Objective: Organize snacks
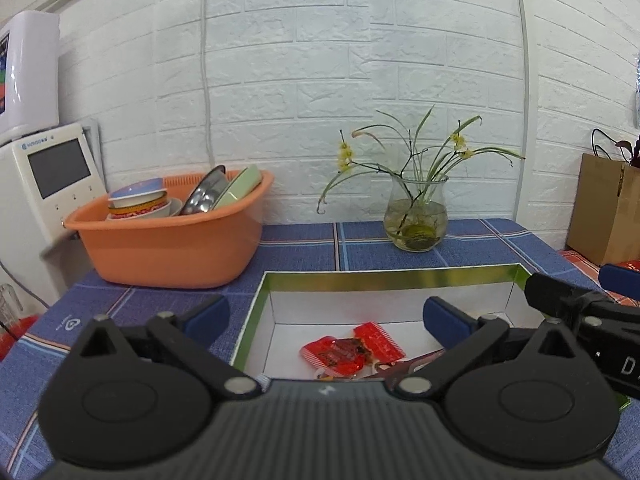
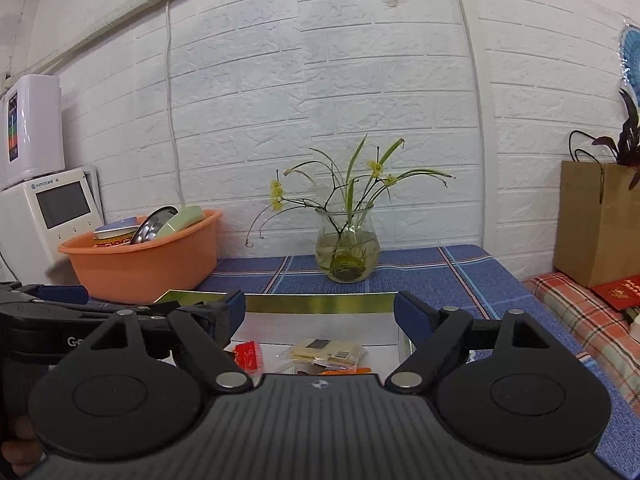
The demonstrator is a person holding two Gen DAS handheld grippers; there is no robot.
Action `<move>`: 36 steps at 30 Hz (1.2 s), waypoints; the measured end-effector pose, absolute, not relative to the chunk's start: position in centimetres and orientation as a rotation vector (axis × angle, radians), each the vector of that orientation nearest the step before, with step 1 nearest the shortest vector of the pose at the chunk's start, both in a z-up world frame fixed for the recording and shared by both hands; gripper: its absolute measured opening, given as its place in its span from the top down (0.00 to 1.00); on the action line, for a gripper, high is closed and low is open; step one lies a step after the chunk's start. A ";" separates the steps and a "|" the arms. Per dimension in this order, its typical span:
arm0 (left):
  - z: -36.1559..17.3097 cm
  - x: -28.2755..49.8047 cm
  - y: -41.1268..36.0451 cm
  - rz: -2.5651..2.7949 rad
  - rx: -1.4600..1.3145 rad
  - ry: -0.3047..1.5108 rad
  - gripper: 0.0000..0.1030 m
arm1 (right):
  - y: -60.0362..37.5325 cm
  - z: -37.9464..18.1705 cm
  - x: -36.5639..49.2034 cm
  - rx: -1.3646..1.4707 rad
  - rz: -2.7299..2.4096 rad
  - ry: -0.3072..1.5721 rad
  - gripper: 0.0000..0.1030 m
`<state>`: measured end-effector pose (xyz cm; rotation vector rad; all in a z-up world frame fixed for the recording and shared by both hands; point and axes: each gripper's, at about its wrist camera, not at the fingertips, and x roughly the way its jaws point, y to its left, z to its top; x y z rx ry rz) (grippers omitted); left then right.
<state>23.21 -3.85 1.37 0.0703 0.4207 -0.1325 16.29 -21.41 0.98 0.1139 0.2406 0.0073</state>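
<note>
Over the open green-rimmed box (image 1: 384, 278) on the blue checked tabletop (image 1: 360, 240), my left jaws (image 1: 326, 316) stand spread wide and empty; red snack packets (image 1: 348, 350) lie on the box floor, and my right jaws (image 2: 318, 308) also gape, holding nothing. Crowded together, my two tools risk knocking the box rim or each other. Lettering on the white appliance (image 1: 44, 184) is too blurred to read.

I see glossy red wrappers (image 1: 352, 350) in the white card box (image 1: 392, 302), woven cloth (image 1: 460, 256) under it, glass vase (image 1: 416, 216) behind.

even soft light, fisheye-warped edges
</note>
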 end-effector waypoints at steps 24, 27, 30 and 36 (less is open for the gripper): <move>3.9 12.1 0.4 -0.086 0.040 0.388 0.00 | -20.2 3.5 6.5 0.107 -0.116 0.280 0.00; 3.5 9.5 0.7 -0.080 0.033 0.367 0.00 | -20.3 2.8 3.6 0.173 -0.087 0.257 0.00; 2.7 6.8 0.5 -0.075 0.069 0.345 0.00 | -20.0 1.7 1.4 0.221 -0.079 0.284 0.00; 0.1 4.3 1.2 -0.139 0.010 0.423 0.00 | -18.6 -1.3 -0.7 0.192 -0.130 0.418 0.00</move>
